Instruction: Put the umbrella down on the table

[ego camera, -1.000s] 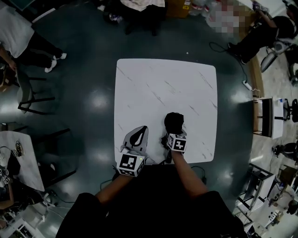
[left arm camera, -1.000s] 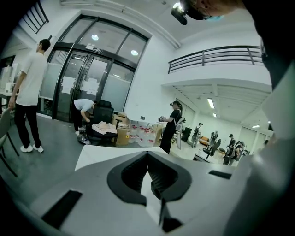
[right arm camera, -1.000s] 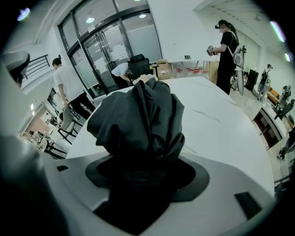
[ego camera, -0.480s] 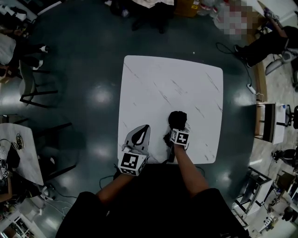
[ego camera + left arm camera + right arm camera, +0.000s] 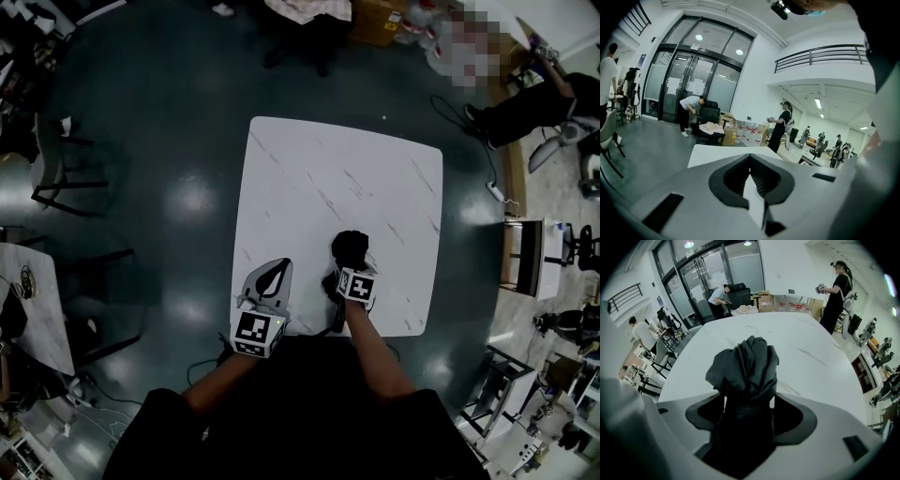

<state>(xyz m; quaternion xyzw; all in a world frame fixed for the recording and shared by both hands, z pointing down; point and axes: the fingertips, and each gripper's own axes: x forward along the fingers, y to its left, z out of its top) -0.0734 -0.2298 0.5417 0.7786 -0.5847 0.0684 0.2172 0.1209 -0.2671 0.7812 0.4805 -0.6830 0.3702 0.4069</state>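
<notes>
Little has shifted on the table since a second ago: the folded black umbrella and the right gripper sit where they did, toward 5 o'clock from the tabletop's middle, while the left gripper seems to have eased slightly toward the near edge at 7 o'clock. The right gripper view shows its jaws opening, now spread wide. The umbrella is between them, its bunched canopy end pointing at 12 o'clock over the white marble-look table. A thin pale sliver shows beside the fabric on one side, so the pads look to have let go, though the dark cloth against the dark pads makes that hard to be sure of. The left gripper has its jaws together at the tips with nothing in them, hanging idle at about 8 o'clock from the right one. I judge the step in hand to be the release itself: the umbrella is down at the table, probably resting on its far end, and the grip is being given up. Next, the right gripper needs to draw back toward 6 o'clock and upward along its own line. The jaws should stay wide so the loose folds do not catch and drag the umbrella, letting it settle flat well inside the near edge.
</notes>
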